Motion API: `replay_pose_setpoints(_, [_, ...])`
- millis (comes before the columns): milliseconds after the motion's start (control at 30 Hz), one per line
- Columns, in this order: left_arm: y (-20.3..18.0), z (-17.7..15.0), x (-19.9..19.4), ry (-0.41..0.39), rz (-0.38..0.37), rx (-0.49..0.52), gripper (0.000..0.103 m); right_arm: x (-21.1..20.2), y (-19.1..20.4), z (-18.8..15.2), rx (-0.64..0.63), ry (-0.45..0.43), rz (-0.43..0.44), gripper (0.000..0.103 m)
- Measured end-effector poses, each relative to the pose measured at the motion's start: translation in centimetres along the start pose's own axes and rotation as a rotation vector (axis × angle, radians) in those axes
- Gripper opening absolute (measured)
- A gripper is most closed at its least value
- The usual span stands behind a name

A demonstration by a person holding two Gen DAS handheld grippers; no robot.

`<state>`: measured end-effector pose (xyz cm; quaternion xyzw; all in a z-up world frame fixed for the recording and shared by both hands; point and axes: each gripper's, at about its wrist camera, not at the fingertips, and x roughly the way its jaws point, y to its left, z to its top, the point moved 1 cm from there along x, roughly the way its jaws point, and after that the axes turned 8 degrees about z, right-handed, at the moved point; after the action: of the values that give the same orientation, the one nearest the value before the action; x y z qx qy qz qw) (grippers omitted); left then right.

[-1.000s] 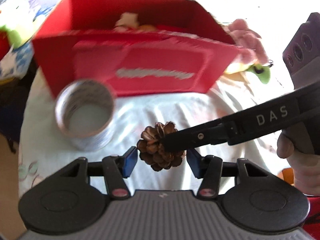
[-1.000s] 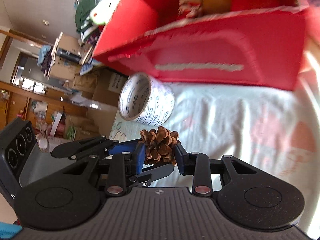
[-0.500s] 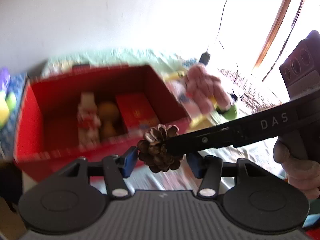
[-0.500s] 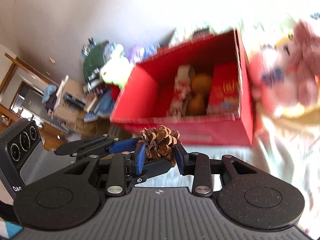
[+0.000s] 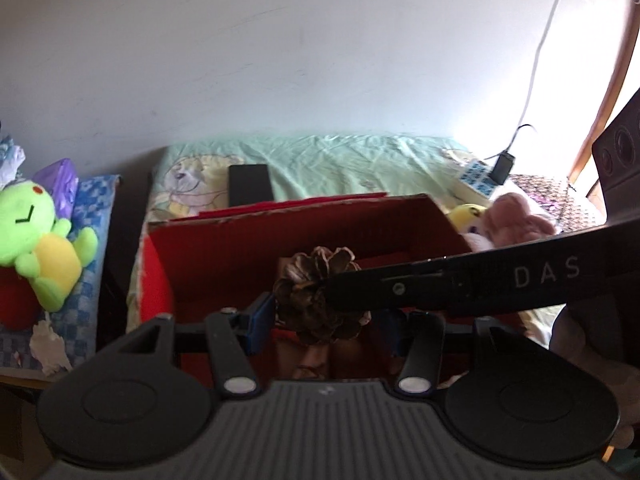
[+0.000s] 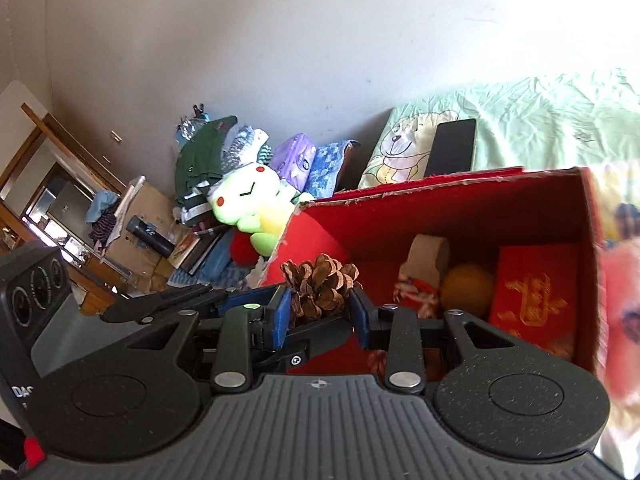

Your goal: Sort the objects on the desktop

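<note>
While the right gripper clamps it, the brown, open-scaled pine cone hangs over the red box; the left gripper gapes around it, touching only its left side.

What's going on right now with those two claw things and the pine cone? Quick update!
Right gripper shut on pine cone; left gripper open around it. Cone over the red box, not yet dropped. Nothing in the way.
</note>
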<state>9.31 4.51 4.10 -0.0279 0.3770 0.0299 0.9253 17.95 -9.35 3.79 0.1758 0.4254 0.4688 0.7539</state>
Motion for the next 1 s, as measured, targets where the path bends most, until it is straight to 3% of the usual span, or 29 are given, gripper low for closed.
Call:
replay_pose_setpoints(333, [3.5, -0.2, 6.3, 0.112, 0.092, -0.036, 0.055, 6.8, -3.1, 1.6, 0.108, 0.092, -0.02, 0.031])
replay_pose_setpoints(433, [3.2, 0.0, 7.4, 0.119, 0.136, 0.008, 0.055, 8.1, -3.7, 1.8, 0.119, 0.116, -0.04, 0.027])
replay_pose_setpoints(700, [2.2, 0.4, 9.1, 0.117, 0.214, 0.113, 0.061, 9.7, -5.1, 2.5, 0.182, 0.168, -0.067, 0.029])
replay_pose_setpoints(1000, [2.0, 0.5, 9.4, 0.136, 0.217, 0.118, 0.07, 10.0, -6.0, 2.5, 0.22, 0.166, -0.099, 0.029])
